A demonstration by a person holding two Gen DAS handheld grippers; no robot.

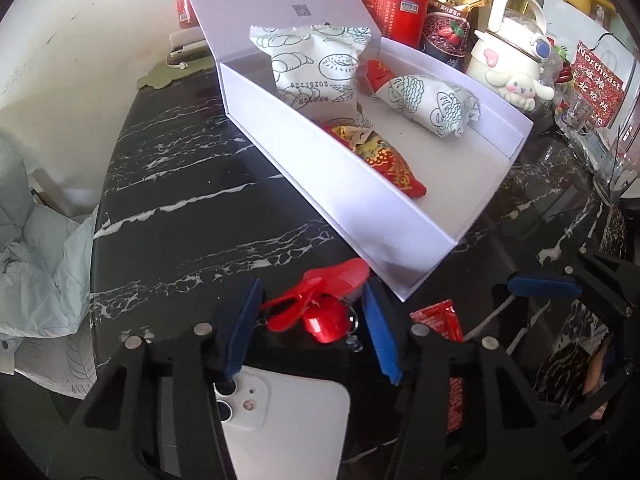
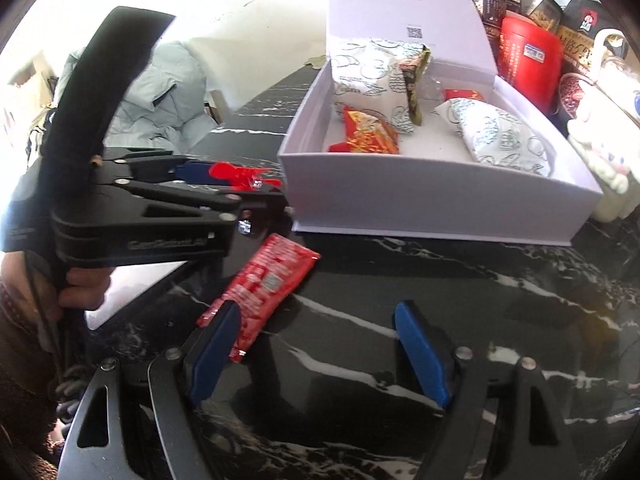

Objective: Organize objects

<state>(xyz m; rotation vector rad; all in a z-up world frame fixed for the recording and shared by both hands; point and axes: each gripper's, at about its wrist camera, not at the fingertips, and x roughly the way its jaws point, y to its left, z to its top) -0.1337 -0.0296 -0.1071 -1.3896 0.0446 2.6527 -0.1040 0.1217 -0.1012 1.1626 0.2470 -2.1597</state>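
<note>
A white lidded box (image 1: 400,248) stands open on the black marble table (image 1: 180,184); it also shows in the right wrist view (image 2: 420,204). Inside lie two white printed snack bags (image 1: 316,68) (image 1: 432,104) and red packets (image 1: 380,160). My left gripper (image 1: 312,316) is open around a red keychain toy (image 1: 320,308) lying just in front of the box. It appears from the side in the right wrist view (image 2: 224,178). My right gripper (image 2: 316,348) is open and empty; its left finger is beside a red sachet (image 2: 264,284) on the table.
A white phone (image 1: 280,428) lies under my left gripper. Behind the box stand a red canister (image 1: 396,8), snack pouches (image 1: 456,4), a cream cartoon bottle (image 1: 508,48) and glassware (image 1: 612,168). Pale green clothing (image 1: 36,240) lies off the table's left edge.
</note>
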